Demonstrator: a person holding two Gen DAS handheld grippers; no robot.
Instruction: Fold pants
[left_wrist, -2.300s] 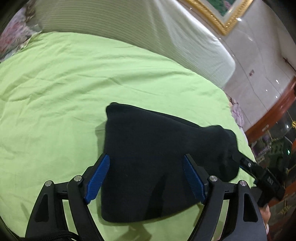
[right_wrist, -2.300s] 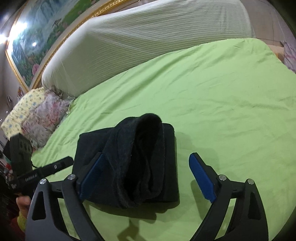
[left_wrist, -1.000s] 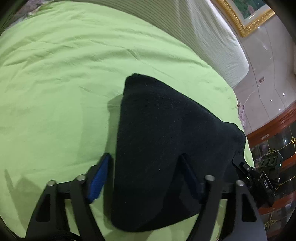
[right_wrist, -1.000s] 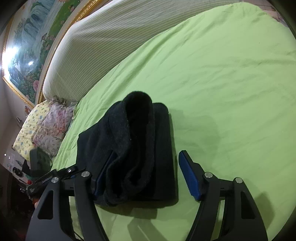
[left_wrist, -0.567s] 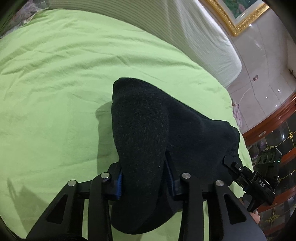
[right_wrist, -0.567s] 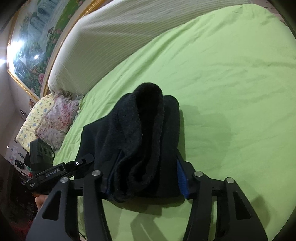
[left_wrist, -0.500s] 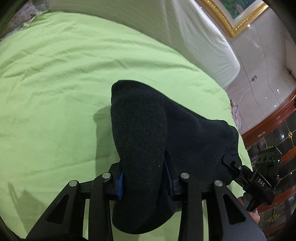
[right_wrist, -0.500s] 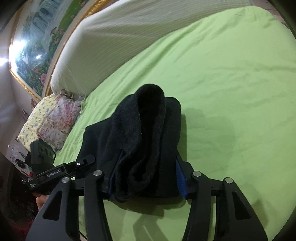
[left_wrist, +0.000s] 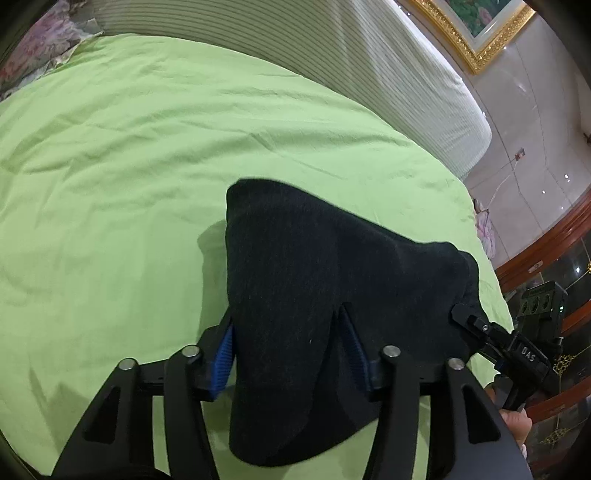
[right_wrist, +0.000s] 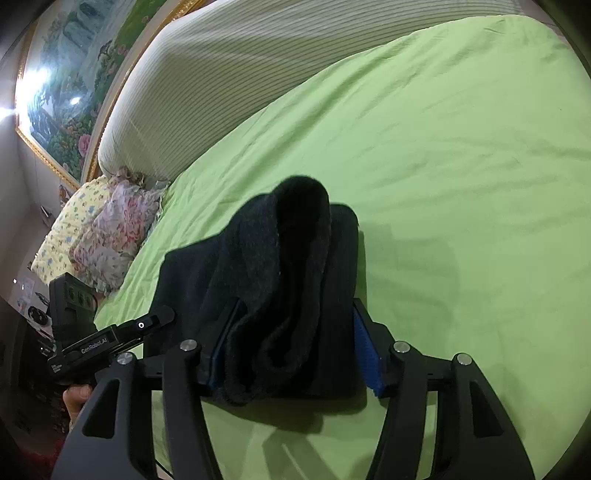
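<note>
Black folded pants (left_wrist: 314, 258) lie in a thick bundle on the green bedsheet (left_wrist: 129, 147). My left gripper (left_wrist: 286, 343) straddles the bundle's near left end. Its blue pads (left_wrist: 223, 350) still touch the bunched cloth while the jaws are opening. My right gripper (right_wrist: 291, 347) straddles the other end of the pants (right_wrist: 295, 240), where the rolled layers show. Its jaws are opening too, with the stack filling the gap and the right pad (right_wrist: 365, 354) against its side. Each view shows the other gripper beside the bundle: the right one (left_wrist: 461, 317) and the left one (right_wrist: 162, 317).
A white ribbed headboard cushion (left_wrist: 369, 74) runs along the far side of the bed. Floral pillows (right_wrist: 110, 229) lie at the bed's left corner. A wooden cabinet (left_wrist: 554, 251) stands past the right edge. A person's hand (left_wrist: 513, 421) holds the right gripper.
Both grippers closed on the ends of the pants and bunched them up. Their jaws have since widened again, and the cloth has spread out between the pads. Both hands have drifted slightly.
</note>
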